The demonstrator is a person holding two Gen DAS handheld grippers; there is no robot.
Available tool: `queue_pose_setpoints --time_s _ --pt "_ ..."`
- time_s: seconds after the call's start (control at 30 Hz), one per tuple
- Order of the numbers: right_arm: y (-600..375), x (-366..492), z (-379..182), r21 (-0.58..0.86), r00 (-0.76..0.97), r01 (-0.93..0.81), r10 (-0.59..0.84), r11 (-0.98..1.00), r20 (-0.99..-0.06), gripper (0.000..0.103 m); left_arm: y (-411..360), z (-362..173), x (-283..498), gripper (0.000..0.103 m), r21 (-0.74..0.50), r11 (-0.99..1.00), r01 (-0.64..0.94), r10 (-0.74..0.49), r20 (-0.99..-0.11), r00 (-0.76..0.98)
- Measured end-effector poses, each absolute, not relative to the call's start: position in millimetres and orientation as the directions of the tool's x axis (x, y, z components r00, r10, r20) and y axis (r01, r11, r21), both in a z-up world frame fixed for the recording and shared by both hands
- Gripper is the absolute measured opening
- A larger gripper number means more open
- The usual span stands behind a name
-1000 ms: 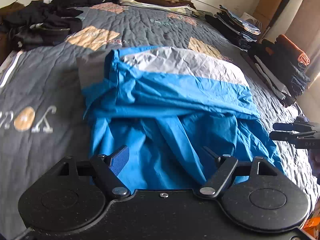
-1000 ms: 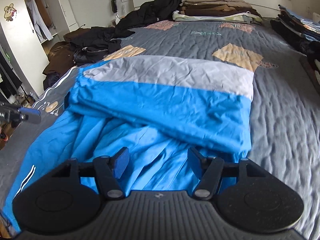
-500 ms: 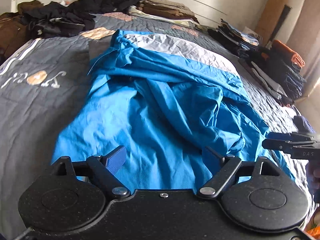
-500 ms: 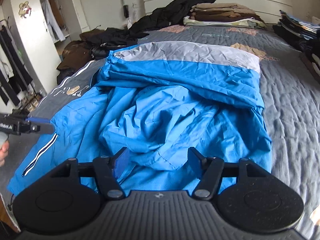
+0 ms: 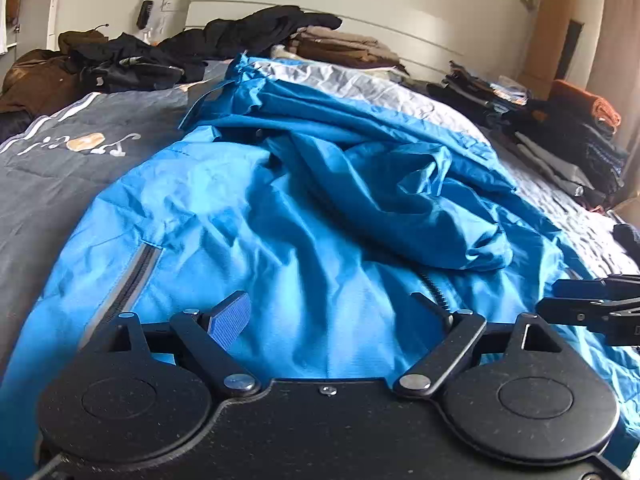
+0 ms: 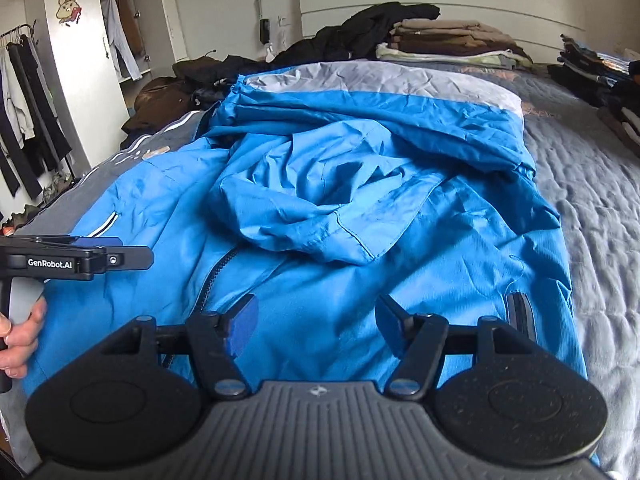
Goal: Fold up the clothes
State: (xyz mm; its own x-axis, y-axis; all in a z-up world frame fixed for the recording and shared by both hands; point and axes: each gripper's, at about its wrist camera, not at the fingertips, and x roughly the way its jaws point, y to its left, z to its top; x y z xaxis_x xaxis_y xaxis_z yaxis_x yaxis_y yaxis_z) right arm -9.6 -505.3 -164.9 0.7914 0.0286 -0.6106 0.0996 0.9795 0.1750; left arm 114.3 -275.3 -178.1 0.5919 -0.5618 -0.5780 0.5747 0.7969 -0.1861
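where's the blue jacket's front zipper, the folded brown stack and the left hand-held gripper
front zipper (image 6: 216, 276), right wrist view, on the dark teeth
folded brown stack (image 6: 444, 38), right wrist view, its front edge
left hand-held gripper (image 5: 340, 312), left wrist view, midway between fingertips

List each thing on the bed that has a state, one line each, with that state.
Blue jacket: half folded, rumpled, zip open.
Left gripper: jaws opening, nothing between them.
Right gripper: open, empty.
Brown stack: folded.
Black clothes: heaped, unfolded.

blue jacket (image 6: 360, 208) hem hidden behind gripper bodies, wardrobe clothes cropped
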Motion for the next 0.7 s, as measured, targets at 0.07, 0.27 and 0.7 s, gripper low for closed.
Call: queue_pose_setpoints --time_s 0.07,0.27,0.7 --pt "-502 -13 -164 0.182 0.799 0.105 0.027 0.978 -0.601 0.064 -276 -179 107 0.085 -0.161 0.789 0.593 -0.565 -0.569 0.597" --pt "-494 -26 -155 0.143 0.833 0.109 -0.012 0.984 -0.553 0.064 -272 -171 92 0.085 -0.103 0.787 0.608 -0.561 -0.530 0.636" --pt "-485 -41 -116 0.124 0.846 0.124 -0.039 0.984 -0.532 0.069 -259 -120 61 0.089 -0.014 0.796 0.606 -0.549 -0.440 0.711"
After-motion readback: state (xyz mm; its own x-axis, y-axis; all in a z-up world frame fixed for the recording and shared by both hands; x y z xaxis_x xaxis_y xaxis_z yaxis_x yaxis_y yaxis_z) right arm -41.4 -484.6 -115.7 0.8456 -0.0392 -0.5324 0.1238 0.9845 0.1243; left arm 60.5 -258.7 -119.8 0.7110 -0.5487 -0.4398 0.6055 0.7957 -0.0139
